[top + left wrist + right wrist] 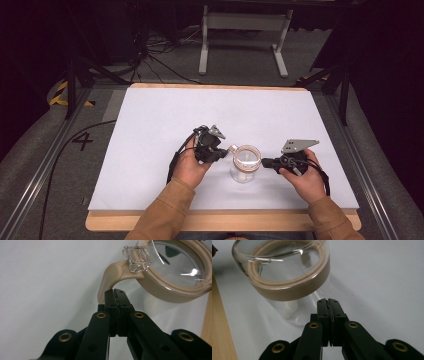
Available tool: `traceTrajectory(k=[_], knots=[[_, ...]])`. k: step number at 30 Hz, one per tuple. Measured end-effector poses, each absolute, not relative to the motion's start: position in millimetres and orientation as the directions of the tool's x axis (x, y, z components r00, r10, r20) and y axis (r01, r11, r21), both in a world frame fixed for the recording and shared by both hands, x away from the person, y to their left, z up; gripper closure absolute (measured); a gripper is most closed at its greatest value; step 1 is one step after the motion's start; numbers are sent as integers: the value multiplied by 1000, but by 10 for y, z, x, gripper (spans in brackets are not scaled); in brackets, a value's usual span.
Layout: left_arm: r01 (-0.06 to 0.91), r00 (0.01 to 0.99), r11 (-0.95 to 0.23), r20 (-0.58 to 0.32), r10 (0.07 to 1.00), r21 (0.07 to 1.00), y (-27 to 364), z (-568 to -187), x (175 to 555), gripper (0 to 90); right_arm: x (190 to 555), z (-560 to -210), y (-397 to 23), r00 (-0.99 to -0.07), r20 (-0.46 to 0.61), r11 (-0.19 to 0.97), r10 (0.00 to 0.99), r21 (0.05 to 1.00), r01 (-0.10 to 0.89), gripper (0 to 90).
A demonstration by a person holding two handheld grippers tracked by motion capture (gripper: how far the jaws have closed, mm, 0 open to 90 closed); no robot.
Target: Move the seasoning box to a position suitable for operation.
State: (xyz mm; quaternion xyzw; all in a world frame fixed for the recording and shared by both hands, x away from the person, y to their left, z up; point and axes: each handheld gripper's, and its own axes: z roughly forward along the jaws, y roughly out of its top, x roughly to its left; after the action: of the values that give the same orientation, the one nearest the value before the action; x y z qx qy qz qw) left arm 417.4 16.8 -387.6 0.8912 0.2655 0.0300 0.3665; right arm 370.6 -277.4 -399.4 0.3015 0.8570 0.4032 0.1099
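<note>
At the left of centre in the high view, the left hand-held gripper (220, 154) is a black, angular tool with a grey three-cornered plate on top, gripped by a hand (189, 167) in a tan sleeve. In the left gripper view its two flat black jaws are pressed together with nothing between them, their tips just below a curved beige tab (111, 277) of smooth, rubbery-looking material that bends down from the jar's lid; whether the tips touch it I cannot tell. A small clear, boxy plastic latch (137, 258) sits on the lid's rim at the top of that frame. The jar (245, 164) stands upright just right of centre in the high view, between the two tools, on the matte white sheet (165, 115) covering the counter (115, 221), whose pale wooden edge shows along the bottom. The jar is a round glass cylinder, glossy and transparent, with a wide beige band (294, 291) around its mouth and a clear lid. To its right, the right hand-held gripper (265, 162) points at the jar's side; in the right gripper view its black jaws, with brass-coloured rivets on the linkage, are closed together on nothing, tips just short of the glass wall. The right hand (307, 180) holds it near the lower right of the high view.
</note>
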Motion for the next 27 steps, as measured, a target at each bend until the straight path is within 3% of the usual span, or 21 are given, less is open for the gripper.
traceTrajectory(k=[14, 27], knots=[[451, 854, -577, -140, 502, 681, 109, -3916, 4308, 898, 3621, -3998, -2852, -782, 51, 485, 621, 759, 434, 889], [426, 879, -595, -156, 451, 682, -68, -3937, 4456, 898, 3494, -4018, -2999, -753, 52, 463, 656, 761, 455, 890]])
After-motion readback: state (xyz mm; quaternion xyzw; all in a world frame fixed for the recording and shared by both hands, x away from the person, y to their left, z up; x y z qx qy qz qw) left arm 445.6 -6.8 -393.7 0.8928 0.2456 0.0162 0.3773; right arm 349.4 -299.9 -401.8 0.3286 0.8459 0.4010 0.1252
